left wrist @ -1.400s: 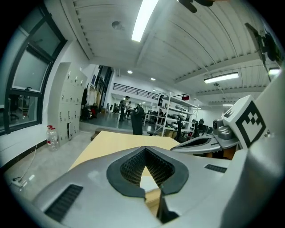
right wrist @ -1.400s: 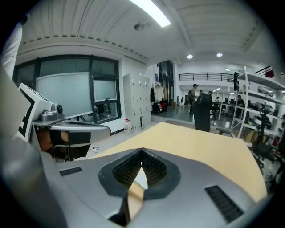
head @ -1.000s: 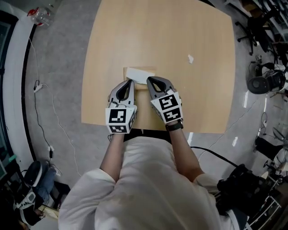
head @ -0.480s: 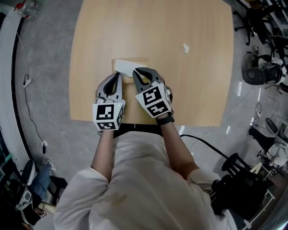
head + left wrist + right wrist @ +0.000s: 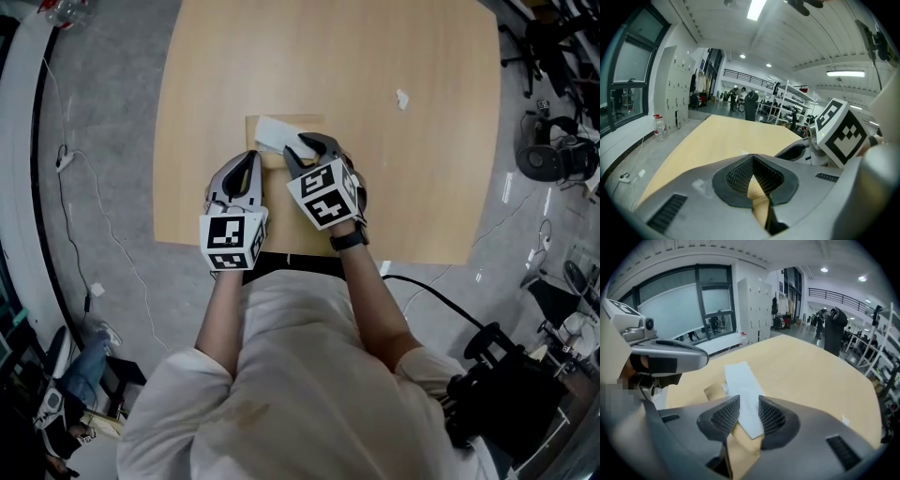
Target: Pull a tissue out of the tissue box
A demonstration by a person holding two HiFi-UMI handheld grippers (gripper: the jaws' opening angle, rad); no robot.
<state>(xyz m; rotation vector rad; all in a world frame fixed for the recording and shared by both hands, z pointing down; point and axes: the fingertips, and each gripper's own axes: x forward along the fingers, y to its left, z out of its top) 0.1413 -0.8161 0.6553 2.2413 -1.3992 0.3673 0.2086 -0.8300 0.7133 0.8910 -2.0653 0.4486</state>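
Tissue box (image 5: 714,391) sat on worktop (image 5: 811,371) right below right tongs (image 5: 749,401). White tissue (image 5: 740,380) lay along its top, btwn those jaws, which had just been opening w/o pinching it. Left tongs (image 5: 751,161) were shut, empty. Scene fit pre-pinch or post-release; couldn't tell which.

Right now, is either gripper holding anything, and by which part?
Nothing is held. On the right gripper the jaws have just been opening and straddle the tissue without pinching; the left gripper is shut, empty.
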